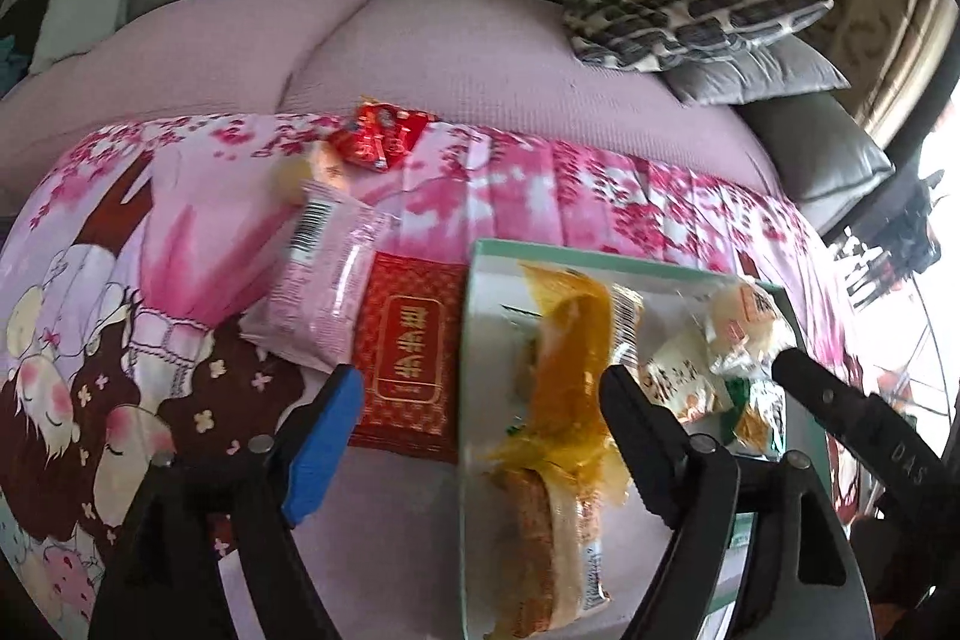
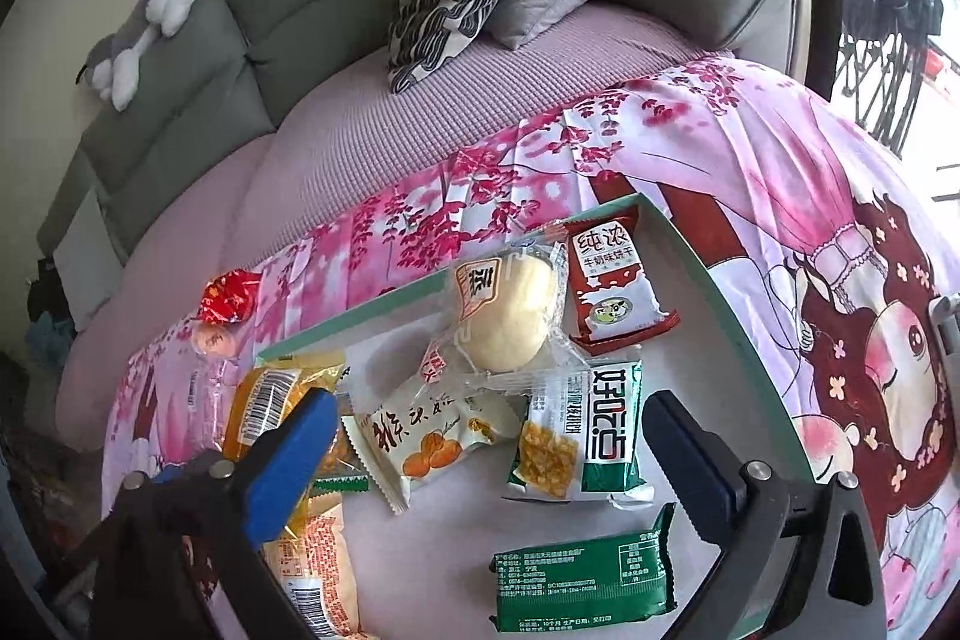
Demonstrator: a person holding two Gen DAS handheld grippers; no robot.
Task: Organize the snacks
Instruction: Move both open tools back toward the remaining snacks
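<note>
1. Left wrist view: the left gripper (image 1: 480,406) is spread wide over the near wall of the shallow green-rimmed white tray (image 1: 600,261), with nothing held; the orange-and-clear plastic bread packet (image 1: 561,388), draped across that wall between the fingers, appears just dropped.
2. Loose on the pink cartoon-print blanket (image 1: 198,220), at centre left of the frame, are left the pale pink wrapped snack (image 1: 327,280), the flat red sachet (image 1: 408,352) and the crumpled red foil sweet (image 1: 381,137), presumably awaiting collection.
3. Right wrist view: the right gripper (image 2: 486,454) is held wide and empty above the tray, where the green biscuit packet (image 2: 585,583) and the round pale bun in clear wrap (image 2: 510,316) are already gathered.
</note>
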